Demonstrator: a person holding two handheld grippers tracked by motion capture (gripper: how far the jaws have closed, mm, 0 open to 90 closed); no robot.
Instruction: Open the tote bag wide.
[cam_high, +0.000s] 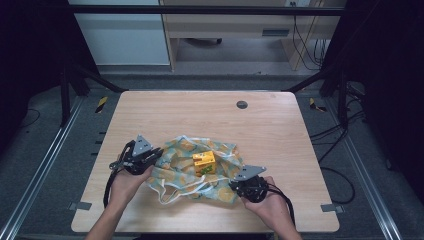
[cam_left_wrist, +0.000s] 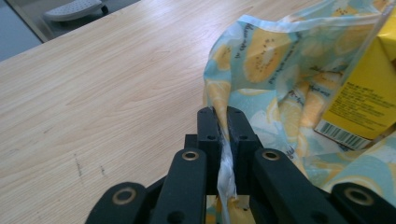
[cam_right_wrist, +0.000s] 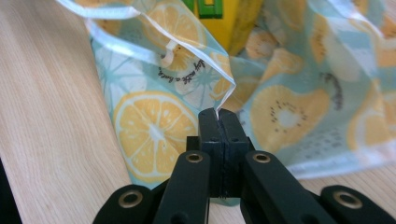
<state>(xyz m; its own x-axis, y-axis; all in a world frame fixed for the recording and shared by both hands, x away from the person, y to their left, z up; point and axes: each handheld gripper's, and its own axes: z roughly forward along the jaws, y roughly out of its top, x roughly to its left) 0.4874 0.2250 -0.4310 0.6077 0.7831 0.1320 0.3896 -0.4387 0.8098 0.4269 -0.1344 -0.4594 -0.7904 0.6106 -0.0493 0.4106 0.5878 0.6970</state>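
A pale wooden table with rounded corners (cam_high: 200, 115) is carrying everything in the scene, its top lying bare but for a small dark round cap (cam_high: 242, 104) set into it near the far edge. On the near half of the table, between the two hands, a thin plastic bag printed with lemon and kiwi slices on light blue (cam_high: 180, 170) is lying crumpled and spread open, with its white-edged rim facing up. Inside that bag, toward its right of middle, a yellow cardboard carton with green lettering and a barcode (cam_high: 204, 162) is sitting; in the left gripper view the carton (cam_left_wrist: 369, 93) is showing at the right edge behind the bag's wall (cam_left_wrist: 266, 60). The person's left hand (cam_high: 125, 184) is holding the left gripper (cam_high: 156, 154) at the bag's left edge, and in its own view that gripper (cam_left_wrist: 227, 122) is pinching a fold of the bag's film between jaws that are pressing together on it. The person's right hand (cam_high: 270, 202) is holding the right gripper (cam_high: 236, 184) at the bag's near right corner; in the right gripper view the right gripper (cam_right_wrist: 218, 119) is clamping the bag's rim (cam_right_wrist: 154, 112) between jaws pressed tight, the film rising from the tips.
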